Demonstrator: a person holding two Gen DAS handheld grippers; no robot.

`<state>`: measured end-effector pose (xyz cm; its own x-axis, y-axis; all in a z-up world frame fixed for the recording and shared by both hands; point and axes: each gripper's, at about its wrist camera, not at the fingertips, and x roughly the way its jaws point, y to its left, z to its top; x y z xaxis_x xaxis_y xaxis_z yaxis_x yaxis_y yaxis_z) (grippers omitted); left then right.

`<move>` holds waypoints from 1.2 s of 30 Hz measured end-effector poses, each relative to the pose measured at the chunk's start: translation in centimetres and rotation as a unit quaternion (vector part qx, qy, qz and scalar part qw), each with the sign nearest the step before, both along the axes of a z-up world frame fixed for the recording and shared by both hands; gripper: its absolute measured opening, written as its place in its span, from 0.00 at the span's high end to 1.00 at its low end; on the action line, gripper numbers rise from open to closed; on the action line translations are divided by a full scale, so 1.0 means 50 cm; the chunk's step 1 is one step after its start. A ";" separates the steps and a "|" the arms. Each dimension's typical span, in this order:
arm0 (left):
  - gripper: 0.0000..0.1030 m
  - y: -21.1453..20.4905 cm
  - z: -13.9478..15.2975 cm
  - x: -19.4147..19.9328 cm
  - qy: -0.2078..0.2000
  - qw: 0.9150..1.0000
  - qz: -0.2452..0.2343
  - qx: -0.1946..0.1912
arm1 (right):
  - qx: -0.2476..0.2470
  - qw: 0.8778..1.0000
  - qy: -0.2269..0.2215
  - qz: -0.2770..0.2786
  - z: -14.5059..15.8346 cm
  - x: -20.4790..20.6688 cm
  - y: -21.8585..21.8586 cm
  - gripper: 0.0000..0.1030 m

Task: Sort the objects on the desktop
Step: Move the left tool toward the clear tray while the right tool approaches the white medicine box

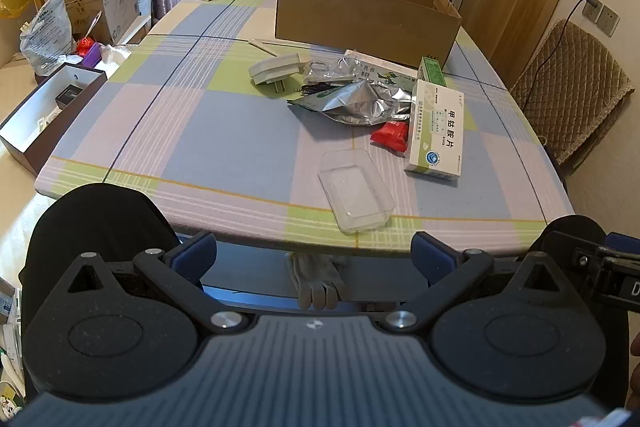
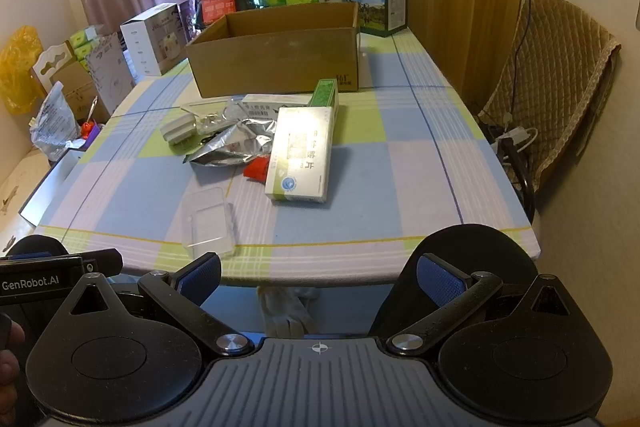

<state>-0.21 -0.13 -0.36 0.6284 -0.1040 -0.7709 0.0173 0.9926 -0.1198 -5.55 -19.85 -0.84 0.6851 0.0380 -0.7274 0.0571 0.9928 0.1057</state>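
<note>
Checked tablecloth [image 1: 224, 131] ahead, both fingers [image 1: 196, 253] [image 2: 440, 281] wide (empty)

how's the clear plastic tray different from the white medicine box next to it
The clear plastic tray is see-through and open-topped, with nothing visible in it; the white medicine box is opaque, closed and printed with green text. The tray lies at the table's near edge, apart from the other items; the box sits farther back, against the red packet and foil bag. The tray looks shallower than the box. Both are rectangular and lie flat on the checked tablecloth.
</note>
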 end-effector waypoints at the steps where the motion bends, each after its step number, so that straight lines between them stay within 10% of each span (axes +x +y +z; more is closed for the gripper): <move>1: 0.01 0.000 0.000 0.000 0.000 1.000 0.000 0.000 | 0.000 1.000 0.000 0.000 0.000 0.000 0.001 0.02; 36: 0.01 0.000 -0.005 0.005 0.013 1.000 0.000 -0.001 | 0.002 1.000 0.009 0.006 -0.012 0.005 -0.004 0.02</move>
